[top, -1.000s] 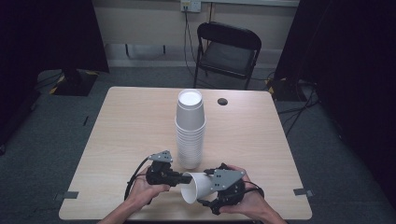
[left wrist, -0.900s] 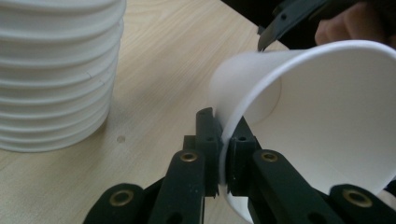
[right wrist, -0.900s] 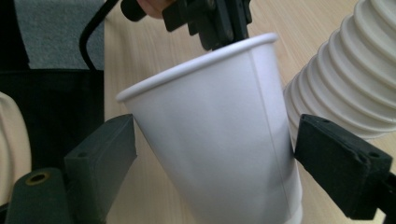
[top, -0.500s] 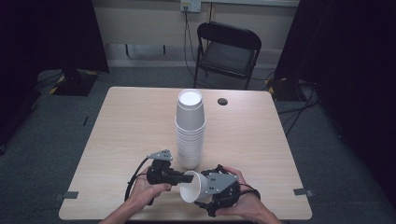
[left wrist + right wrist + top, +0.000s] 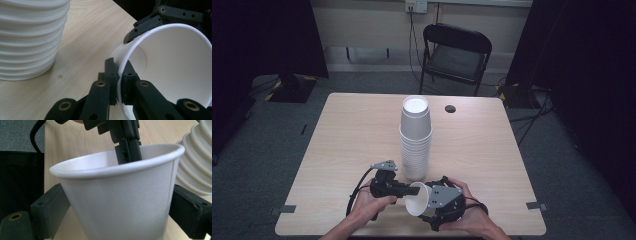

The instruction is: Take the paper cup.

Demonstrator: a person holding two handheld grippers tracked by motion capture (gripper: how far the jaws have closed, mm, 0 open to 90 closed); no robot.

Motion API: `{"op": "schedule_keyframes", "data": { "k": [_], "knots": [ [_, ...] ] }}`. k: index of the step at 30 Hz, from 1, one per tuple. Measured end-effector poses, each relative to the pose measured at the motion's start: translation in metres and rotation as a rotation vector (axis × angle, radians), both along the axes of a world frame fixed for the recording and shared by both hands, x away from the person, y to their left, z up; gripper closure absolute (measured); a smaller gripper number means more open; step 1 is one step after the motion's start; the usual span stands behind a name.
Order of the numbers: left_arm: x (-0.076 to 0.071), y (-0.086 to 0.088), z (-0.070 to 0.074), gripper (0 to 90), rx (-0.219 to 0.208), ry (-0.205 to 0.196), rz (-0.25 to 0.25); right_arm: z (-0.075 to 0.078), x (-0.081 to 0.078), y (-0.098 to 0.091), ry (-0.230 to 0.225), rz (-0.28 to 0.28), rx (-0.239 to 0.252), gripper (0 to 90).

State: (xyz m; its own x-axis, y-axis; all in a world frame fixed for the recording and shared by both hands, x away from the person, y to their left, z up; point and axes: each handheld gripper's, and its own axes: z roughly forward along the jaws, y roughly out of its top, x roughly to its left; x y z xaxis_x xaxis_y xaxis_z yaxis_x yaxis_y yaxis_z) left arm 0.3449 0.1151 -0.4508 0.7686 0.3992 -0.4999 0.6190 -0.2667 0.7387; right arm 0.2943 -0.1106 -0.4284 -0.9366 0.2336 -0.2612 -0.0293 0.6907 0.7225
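Smooth tapered white paper cup (image 5: 417, 199)

single white paper cup (image 5: 417, 199) | tipped sideways, mouth toward lower left | lower centre of high view | tall stack of white paper cups (image 5: 415, 138) | upright, frame centre

No readable text, label or number anywhere.
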Motion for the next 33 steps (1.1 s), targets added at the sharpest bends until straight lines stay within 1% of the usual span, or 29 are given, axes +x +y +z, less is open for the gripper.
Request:
{"op": "schedule_keyframes", "data": {
  "k": [4, 7, 10, 16, 18, 21, 25, 26, 28, 29, 31, 33],
  "knots": [
    [-0.0005, -0.0010, -0.0001, 86.0, 0.004, 0.000, 0.002, -0.0007, 0.0006, 0.0017, 0.002, -0.002, -0.006, 9.7],
    [-0.0012, -0.0029, 0.0004, 86.1, 0.000, 0.001, -0.010, -0.0020, -0.0001, 0.0035, -0.007, 0.000, -0.015, 10.2],
    [-0.0022, -0.0052, 0.0018, 86.0, 0.001, -0.005, -0.009, -0.0031, -0.0010, 0.0055, -0.016, 0.002, -0.023, 10.8],
    [-0.0017, -0.0056, 0.0026, 85.5, 0.002, -0.008, 0.000, -0.0035, -0.0005, 0.0054, -0.019, -0.010, -0.014, 11.5],
    [-0.0014, -0.0051, 0.0028, 85.5, -0.005, -0.008, 0.002, -0.0034, -0.0003, 0.0054, -0.018, -0.010, -0.011, 11.8],
    [-0.0016, -0.0046, 0.0035, 84.9, -0.010, -0.014, 0.011, -0.0036, -0.0006, 0.0052, -0.031, -0.016, 0.001, 12.4],
    [-0.0026, -0.0038, 0.0047, 83.7, -0.018, -0.034, 0.016, -0.0031, 0.0002, 0.0042, -0.024, -0.023, 0.025, 13.0],
    [-0.0028, -0.0036, 0.0049, 82.5, -0.022, -0.036, 0.018, -0.0030, 0.0006, 0.0038, -0.017, -0.029, 0.037, 13.1],
    [-0.0033, -0.0037, 0.0053, 80.4, -0.019, -0.041, 0.020, -0.0028, 0.0014, 0.0032, -0.016, -0.037, 0.044, 13.1],
    [-0.0036, -0.0038, 0.0055, 78.3, -0.012, -0.053, 0.019, -0.0028, 0.0017, 0.0031, -0.014, -0.037, 0.046, 13.1],
    [-0.0044, -0.0040, 0.0057, 77.3, -0.016, -0.059, 0.023, -0.0022, 0.0027, 0.0023, -0.004, -0.046, 0.063, 13.2],
    [-0.0047, -0.0037, 0.0061, 72.7, -0.011, -0.070, 0.031, -0.0016, 0.0035, 0.0015, 0.001, -0.049, 0.069, 13.2]
  ]
}}
